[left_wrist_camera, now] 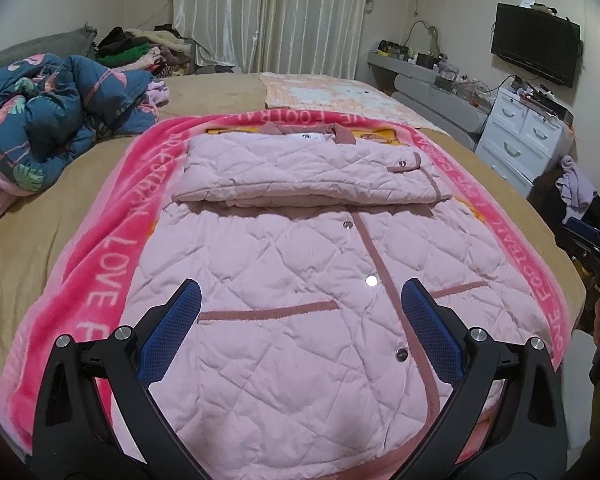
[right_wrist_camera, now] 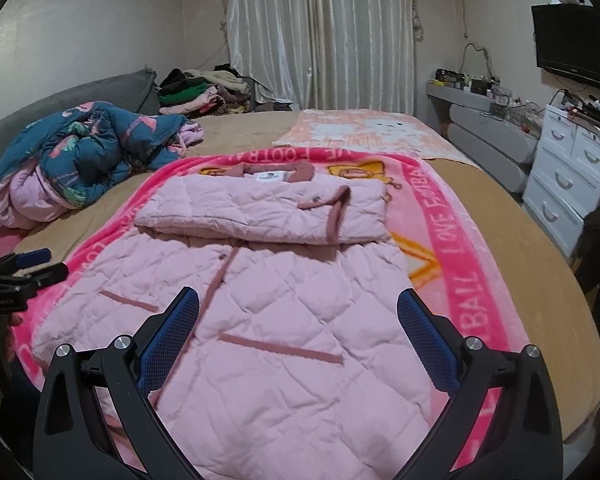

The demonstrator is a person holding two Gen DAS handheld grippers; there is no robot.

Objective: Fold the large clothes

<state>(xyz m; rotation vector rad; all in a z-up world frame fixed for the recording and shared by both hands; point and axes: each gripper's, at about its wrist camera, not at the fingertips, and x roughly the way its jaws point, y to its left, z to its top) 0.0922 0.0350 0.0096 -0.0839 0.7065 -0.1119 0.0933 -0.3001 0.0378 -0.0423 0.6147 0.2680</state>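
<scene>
A pink quilted jacket (left_wrist_camera: 284, 264) lies flat on a bright pink blanket (left_wrist_camera: 112, 240) on the bed, collar at the far end. Its sleeves are folded across the chest as a thick band (left_wrist_camera: 300, 172). The jacket also shows in the right wrist view (right_wrist_camera: 284, 320), sleeve band (right_wrist_camera: 260, 210) across the top. My left gripper (left_wrist_camera: 300, 300) is open and empty, hovering over the jacket's lower part near the hem. My right gripper (right_wrist_camera: 298, 312) is open and empty over the jacket's lower right part. The left gripper shows at the left edge of the right wrist view (right_wrist_camera: 24, 270).
A crumpled blue floral duvet (left_wrist_camera: 48, 120) lies at the bed's left. A pile of clothes (left_wrist_camera: 140, 48) sits by the curtains. An orange-white blanket (left_wrist_camera: 332, 96) lies beyond the pink one. White drawers (left_wrist_camera: 524, 136), a grey shelf and a wall TV (left_wrist_camera: 536, 48) stand to the right.
</scene>
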